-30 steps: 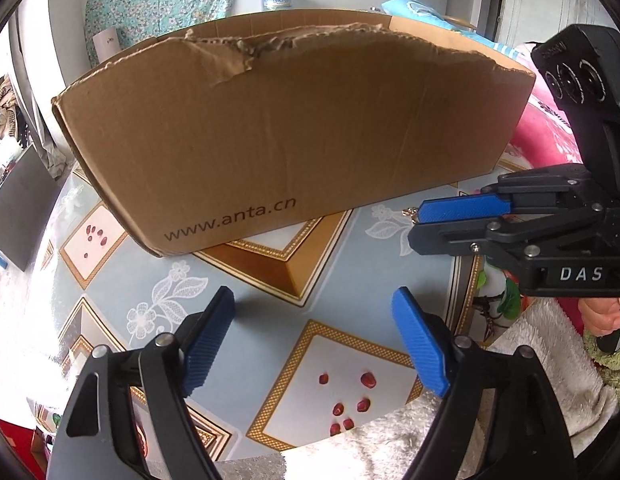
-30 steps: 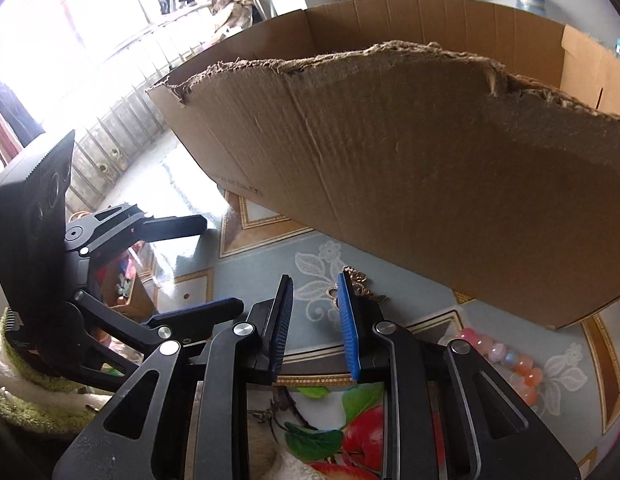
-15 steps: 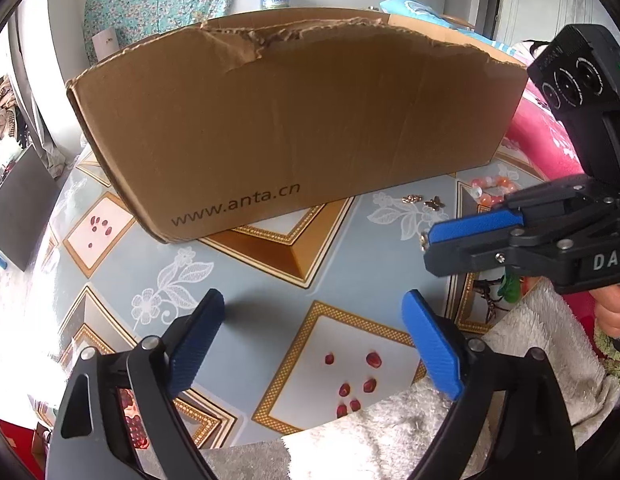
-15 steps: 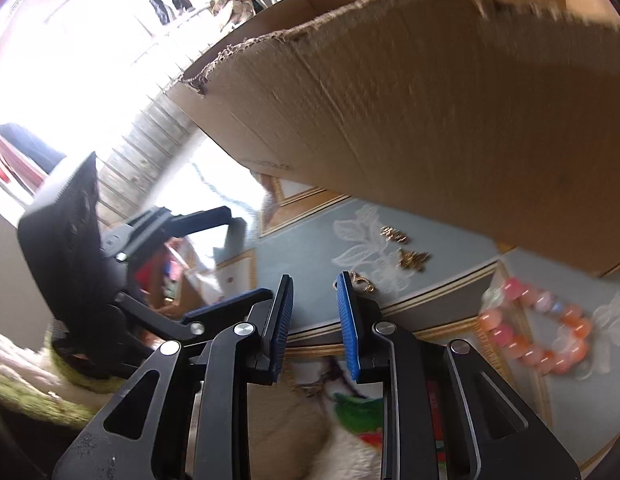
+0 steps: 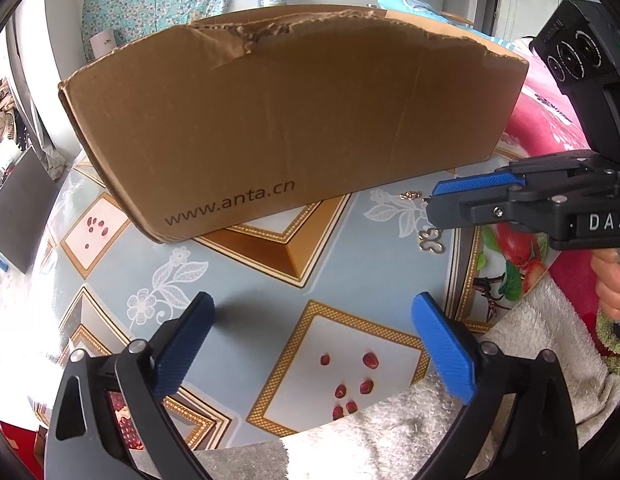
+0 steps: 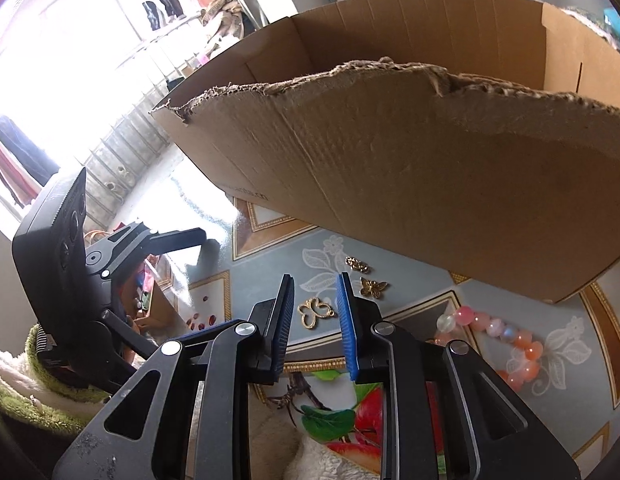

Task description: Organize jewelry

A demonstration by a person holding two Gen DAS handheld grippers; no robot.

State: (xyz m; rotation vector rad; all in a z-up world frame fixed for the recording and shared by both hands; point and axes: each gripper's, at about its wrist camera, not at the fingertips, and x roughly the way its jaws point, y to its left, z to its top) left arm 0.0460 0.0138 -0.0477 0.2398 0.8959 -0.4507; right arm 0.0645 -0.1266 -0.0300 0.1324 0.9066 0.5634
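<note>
A gold outline butterfly pendant (image 6: 316, 312) lies on the patterned tabletop, showing through the narrow gap of my right gripper (image 6: 315, 280), which hovers just above it; the pads touch nothing. Beyond it lie a solid gold butterfly charm (image 6: 373, 287) and a small gold piece (image 6: 357, 265). A pink bead bracelet (image 6: 510, 340) lies to the right. The left wrist view shows the pendant (image 5: 430, 240) under the right gripper (image 5: 432, 204). My left gripper (image 5: 312, 304) hangs over bare tablecloth, its jaws opening wide with nothing between them. An open cardboard box (image 5: 290, 120) stands behind.
The box's torn front wall (image 6: 430, 180) rises close behind the jewelry. A white fluffy towel (image 5: 390, 420) covers the near table edge. A person's hand (image 5: 614, 292) holds the right gripper's handle. A dark flat panel (image 5: 18, 208) stands at the far left.
The left jaws have spread wider. The right wrist view tilted and came back, and the outline pendant now shows between the right fingers, with more of the bracelet in view.
</note>
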